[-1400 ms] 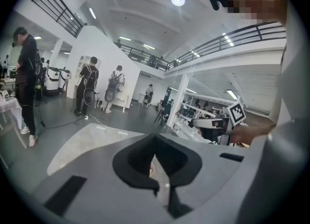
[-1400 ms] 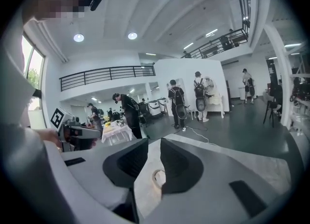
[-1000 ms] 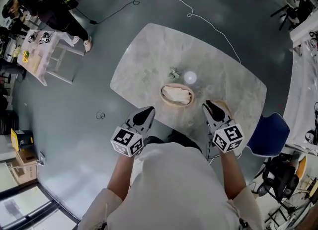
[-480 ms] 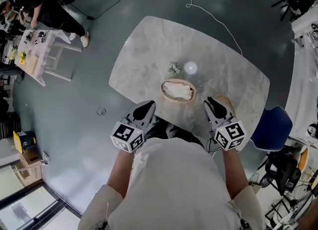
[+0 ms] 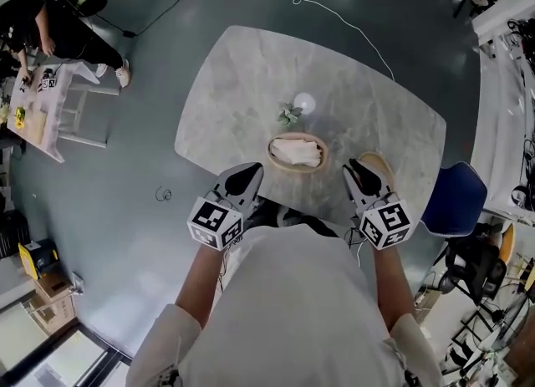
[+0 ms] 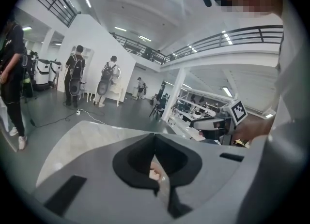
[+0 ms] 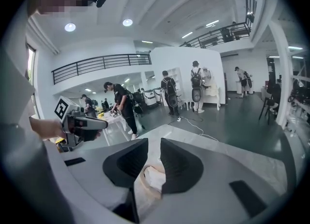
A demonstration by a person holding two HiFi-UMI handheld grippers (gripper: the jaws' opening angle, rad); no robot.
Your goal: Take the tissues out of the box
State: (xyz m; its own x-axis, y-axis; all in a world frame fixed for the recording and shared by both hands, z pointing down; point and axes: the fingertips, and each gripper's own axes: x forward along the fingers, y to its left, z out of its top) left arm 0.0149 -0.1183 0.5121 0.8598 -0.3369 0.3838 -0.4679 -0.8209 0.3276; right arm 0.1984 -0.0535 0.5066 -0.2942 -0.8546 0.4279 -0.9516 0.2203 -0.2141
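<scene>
A round wooden box [image 5: 297, 153] with white tissues in it stands on the marble table [image 5: 234, 84], near the front edge. My left gripper [image 5: 244, 180] hovers at the box's near left and its jaws meet at the tips, with nothing in them. My right gripper [image 5: 358, 173] is at the near right, over a tan round piece [image 5: 378, 165]. In the right gripper view my right gripper [image 7: 149, 146] shows a plain gap between the jaws. A tan rim with white inside [image 7: 151, 178] shows low through that gap; I cannot tell whether it touches the jaws.
A small green sprig [image 5: 290, 114] and a white round object [image 5: 304, 104] sit just behind the box. A blue chair [image 5: 456, 201] stands at the table's right. A cable [image 5: 334, 17] runs across the floor. A person [image 5: 50, 30] works at a small white table on the far left.
The head view has drifted, so the table sits a little higher and further left in frame. Both grippers stay by the front edge with their jaws as before.
</scene>
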